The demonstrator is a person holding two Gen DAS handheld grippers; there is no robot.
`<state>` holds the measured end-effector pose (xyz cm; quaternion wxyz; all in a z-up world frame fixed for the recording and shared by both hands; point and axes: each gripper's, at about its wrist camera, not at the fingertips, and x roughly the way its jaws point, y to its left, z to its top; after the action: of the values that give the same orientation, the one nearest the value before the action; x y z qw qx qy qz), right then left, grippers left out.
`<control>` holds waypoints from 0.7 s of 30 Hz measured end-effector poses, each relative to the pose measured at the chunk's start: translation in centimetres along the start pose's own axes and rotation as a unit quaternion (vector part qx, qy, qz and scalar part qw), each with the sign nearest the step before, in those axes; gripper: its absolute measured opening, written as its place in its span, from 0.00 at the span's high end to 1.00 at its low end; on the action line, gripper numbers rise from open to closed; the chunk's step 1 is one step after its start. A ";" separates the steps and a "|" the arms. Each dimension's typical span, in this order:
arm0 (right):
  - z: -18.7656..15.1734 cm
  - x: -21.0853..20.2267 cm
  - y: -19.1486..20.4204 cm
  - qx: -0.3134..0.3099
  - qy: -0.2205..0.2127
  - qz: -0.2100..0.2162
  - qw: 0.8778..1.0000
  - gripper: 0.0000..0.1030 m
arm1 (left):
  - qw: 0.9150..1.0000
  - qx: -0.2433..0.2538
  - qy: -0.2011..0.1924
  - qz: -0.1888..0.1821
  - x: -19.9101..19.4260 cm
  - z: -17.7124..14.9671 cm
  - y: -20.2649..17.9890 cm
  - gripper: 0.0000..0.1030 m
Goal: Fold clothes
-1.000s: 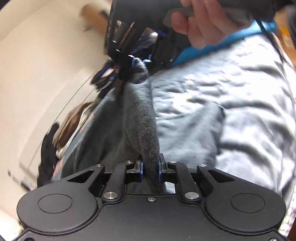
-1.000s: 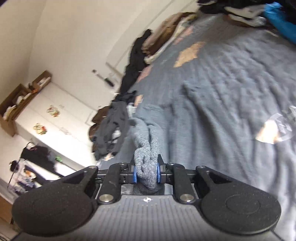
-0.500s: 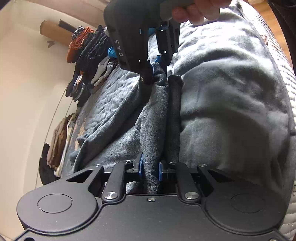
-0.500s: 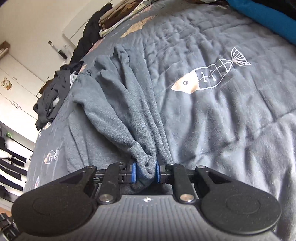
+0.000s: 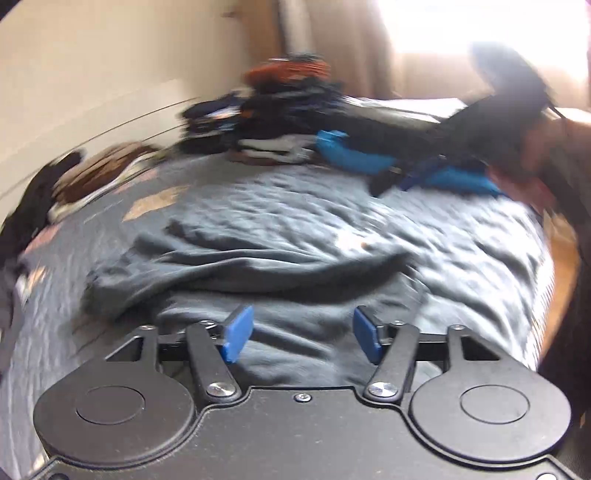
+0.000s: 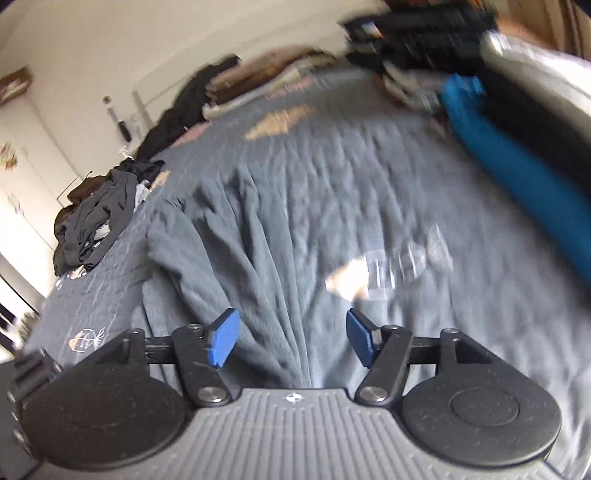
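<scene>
The sweater (image 5: 258,266) is soft grey knit cloth, matt and creased. The bed (image 6: 369,177) cover is quilted cloth. The pads (image 6: 223,341) look like matt blue rubber or plastic.

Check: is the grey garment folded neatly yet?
No. The grey garment lies rumpled in long creases on the bedspread.

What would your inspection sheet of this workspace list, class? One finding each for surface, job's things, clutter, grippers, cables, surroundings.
Surface: grey quilted bedspread with fish prints.
Job's things: dark grey garment lying rumpled on it.
Clutter: clothes pile at far edge; blue item; dark heap.
Grippers: left gripper and right gripper opening, pads clear of cloth.
Cables: nothing seen.
Surroundings: cream wall, bright window.
</scene>
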<state>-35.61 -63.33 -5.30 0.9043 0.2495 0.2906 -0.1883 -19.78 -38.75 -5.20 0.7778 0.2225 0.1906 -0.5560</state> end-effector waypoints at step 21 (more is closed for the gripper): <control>4.0 19.7 24.1 -0.415 -0.003 0.064 0.908 0.22 | 0.932 -0.306 0.044 0.188 -1.4 -1.2 16.5 0.40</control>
<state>-7.23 -50.05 -6.39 0.9371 -0.1307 0.3237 0.0064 -4.66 -32.28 -3.24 0.8895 0.0292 0.3401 -0.3038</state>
